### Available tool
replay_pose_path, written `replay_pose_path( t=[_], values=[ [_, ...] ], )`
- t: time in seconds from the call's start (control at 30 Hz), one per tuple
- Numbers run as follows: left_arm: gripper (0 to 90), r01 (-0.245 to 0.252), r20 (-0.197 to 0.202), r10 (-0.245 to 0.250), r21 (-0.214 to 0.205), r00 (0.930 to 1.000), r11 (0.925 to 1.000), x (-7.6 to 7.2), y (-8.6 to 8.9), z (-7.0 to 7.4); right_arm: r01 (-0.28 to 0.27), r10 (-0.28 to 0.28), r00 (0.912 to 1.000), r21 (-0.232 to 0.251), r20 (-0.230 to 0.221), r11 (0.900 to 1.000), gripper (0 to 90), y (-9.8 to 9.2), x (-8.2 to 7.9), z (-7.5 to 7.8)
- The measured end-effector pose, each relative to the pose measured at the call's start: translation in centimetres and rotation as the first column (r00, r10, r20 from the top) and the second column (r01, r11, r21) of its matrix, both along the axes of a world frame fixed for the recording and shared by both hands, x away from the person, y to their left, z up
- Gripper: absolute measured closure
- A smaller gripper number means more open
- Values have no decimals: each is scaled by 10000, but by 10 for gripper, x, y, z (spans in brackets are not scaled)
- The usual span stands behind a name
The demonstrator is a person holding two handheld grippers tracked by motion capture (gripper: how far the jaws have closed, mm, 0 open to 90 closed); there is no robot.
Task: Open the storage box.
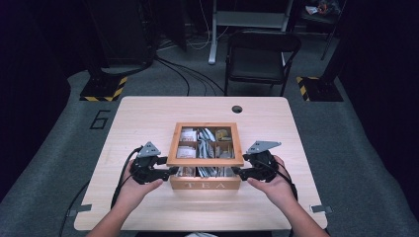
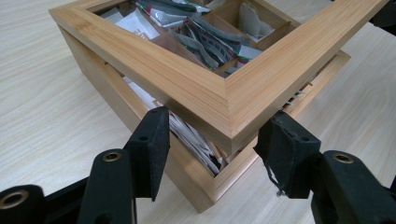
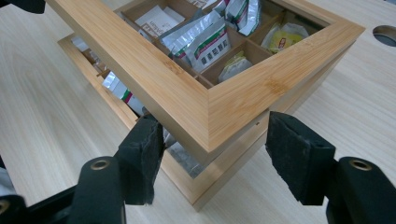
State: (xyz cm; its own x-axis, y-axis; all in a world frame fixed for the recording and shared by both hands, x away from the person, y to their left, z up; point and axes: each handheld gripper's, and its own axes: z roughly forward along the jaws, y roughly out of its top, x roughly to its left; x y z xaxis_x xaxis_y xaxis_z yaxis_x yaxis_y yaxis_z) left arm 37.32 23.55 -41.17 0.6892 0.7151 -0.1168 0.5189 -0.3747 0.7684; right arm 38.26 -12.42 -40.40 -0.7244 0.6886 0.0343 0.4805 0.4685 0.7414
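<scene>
**Jaws at both front corners of the lid**

Black jaws up close in both gripper views — each pair spread wide around a front corner of the lid (image 2: 205, 88), pads at the wood's edges, firm grip impossible to confirm. The lid, a wooden frame with a see-through middle, is tilted up at the front, a gap showing between it and the box (image 1: 205, 184) below. Through the gap and the window: tea bags (image 3: 205, 44) packed in compartments. The box reads "TEA" on its front and sits mid-table (image 1: 148, 113), toward the person's side. Left gripper (image 1: 170, 171) at the front-left corner, right gripper (image 1: 236, 171) at the front-right — a hand behind each. Farther out, a round hole (image 1: 236, 109) in the tabletop, and a black chair (image 1: 261, 58) beyond the far edge.
</scene>
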Motion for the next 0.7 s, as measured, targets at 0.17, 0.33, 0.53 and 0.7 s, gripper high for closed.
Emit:
replay_pose_path(
  t=[0.17,0.33,0.53,0.7],
  values=[
    [442,-38,114,37,82,9999,10000,1,1,5,-29,36,9994,-204,355,9998,355,1,0,6],
    [441,-68,294,63,184,9995,9998,1,1,10,-146,188,9971,-567,737,9983,347,3,0,13],
    [438,-33,666,13,299,9978,9995,3,0,16,-253,306,9959,-625,857,9977,351,6,3,20],
    [437,129,1043,-191,592,9944,9982,3,0,19,-400,480,9943,-844,954,9956,352,7,4,24]
  ],
)
